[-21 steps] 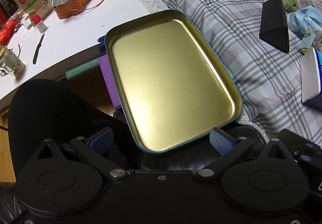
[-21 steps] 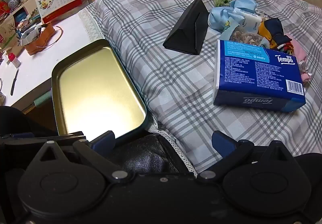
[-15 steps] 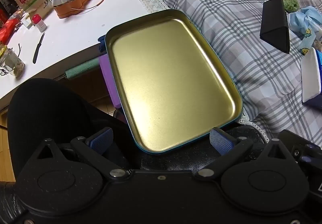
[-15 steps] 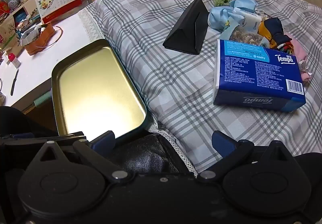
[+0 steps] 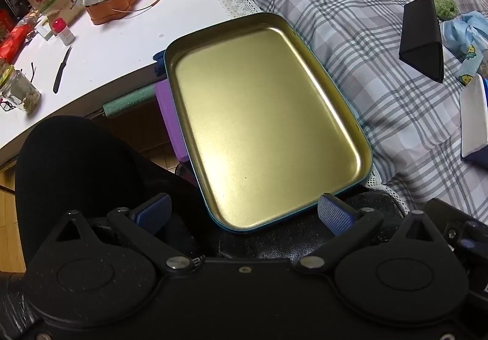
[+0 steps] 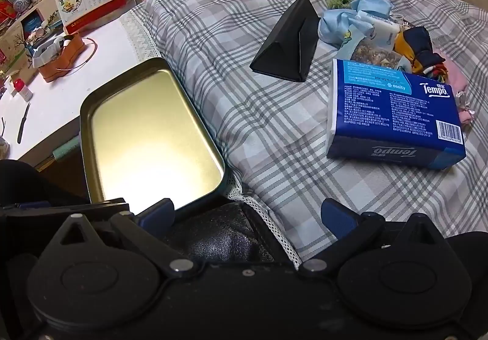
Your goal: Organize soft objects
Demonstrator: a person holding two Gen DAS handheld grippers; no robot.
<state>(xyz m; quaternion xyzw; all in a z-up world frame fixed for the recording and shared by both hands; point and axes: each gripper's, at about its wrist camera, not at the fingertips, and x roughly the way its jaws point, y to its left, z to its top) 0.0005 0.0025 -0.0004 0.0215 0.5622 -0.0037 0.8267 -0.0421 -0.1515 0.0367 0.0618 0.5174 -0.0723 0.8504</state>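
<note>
Nothing was sorted yet: the tin tray [image 5: 268, 126] ahead of my left gripper [image 5: 244, 215] lay bare, both grippers' fingers spread apart holding nothing, the soft pile [image 6: 381, 34] far beyond my right gripper [image 6: 247, 215].

We saw a smooth metal tray [image 5: 262, 114] with a satin gold sheen, soft woven plaid cloth [image 6: 274, 132], a glossy plastic-wrapped tissue pack [image 6: 393, 114], and a matt black case [image 6: 289, 47].
</note>
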